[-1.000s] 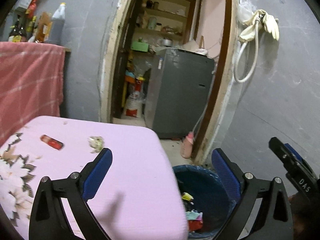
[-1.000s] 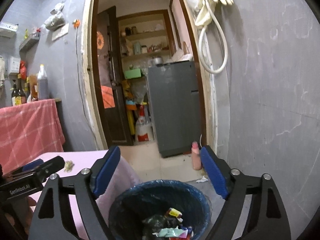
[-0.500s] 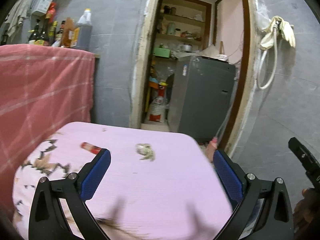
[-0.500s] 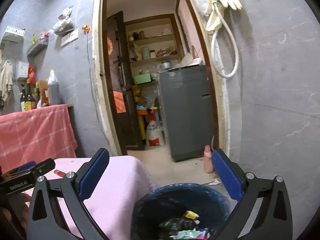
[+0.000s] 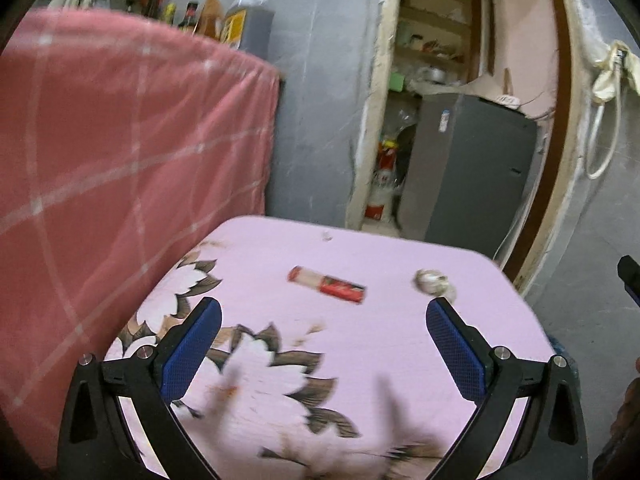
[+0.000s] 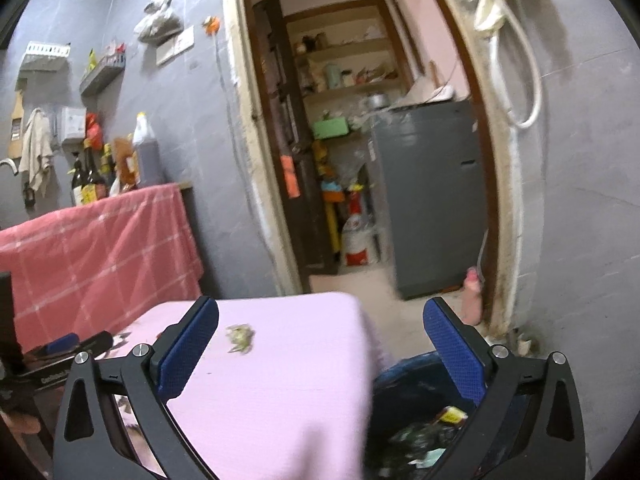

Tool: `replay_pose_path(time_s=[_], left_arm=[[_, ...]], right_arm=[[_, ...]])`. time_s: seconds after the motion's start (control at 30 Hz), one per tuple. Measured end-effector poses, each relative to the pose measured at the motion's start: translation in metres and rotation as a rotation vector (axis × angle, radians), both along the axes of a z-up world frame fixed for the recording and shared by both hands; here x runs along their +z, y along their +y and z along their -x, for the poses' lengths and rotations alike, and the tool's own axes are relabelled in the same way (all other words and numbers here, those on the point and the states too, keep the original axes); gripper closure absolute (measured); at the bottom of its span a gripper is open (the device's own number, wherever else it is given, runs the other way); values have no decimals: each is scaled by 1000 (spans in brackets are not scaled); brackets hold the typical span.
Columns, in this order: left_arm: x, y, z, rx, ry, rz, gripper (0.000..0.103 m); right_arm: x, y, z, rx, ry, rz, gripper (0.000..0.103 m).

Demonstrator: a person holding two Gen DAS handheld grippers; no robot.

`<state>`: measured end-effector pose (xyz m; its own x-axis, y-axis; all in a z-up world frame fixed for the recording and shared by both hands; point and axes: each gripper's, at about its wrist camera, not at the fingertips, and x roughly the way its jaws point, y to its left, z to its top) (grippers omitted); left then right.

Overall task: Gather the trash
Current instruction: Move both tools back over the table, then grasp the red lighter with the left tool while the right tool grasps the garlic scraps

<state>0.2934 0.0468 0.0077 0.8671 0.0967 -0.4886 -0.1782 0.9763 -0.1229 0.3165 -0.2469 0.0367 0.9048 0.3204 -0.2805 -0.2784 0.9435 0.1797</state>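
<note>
Lying on the pink flowered surface (image 5: 400, 344) are two bits of trash: a red and white wrapper (image 5: 326, 285) at mid-frame of the left wrist view, and a crumpled wad (image 5: 434, 282) to its right, apart from it. Both sit beyond the left tool (image 5: 323, 354), whose blue pads stand wide with nothing between them. Spread just as wide and empty is the right tool (image 6: 321, 350), its jaws only just finished opening. At that view's lower right, the dark bin (image 6: 404, 384) holds litter

pink floral table (image 5: 400, 352) carries a red wrapper (image 5: 327, 284) (lying flat) and crumpled wad (image 5: 434, 282).
</note>
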Motion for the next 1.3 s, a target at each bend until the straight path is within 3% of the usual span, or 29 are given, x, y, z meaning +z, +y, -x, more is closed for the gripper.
replay_pose_path(time_s=[0.43,0.53,0.63,0.7,0.9,1.3], left_arm=[[-26,40,-76,-33,211,112,4],[-29,41,-87,-41,242,141,6],[-30,45,-102,-49,280,173,19],[-34,47,-112,-57,322,196,33],[-31,50,-127,-72,344,249,46],[-30,36,-142,-115,373,227,81]], right_arm=[[-23,79,-80,168,174,141,0],[-32,89,-102,207,248,162,10],[-41,98,-119,244,327,190,18],[-45,105,-127,265,369,213,24],[-63,121,-146,332,487,239,36],[-75,138,-161,376,544,265,54]])
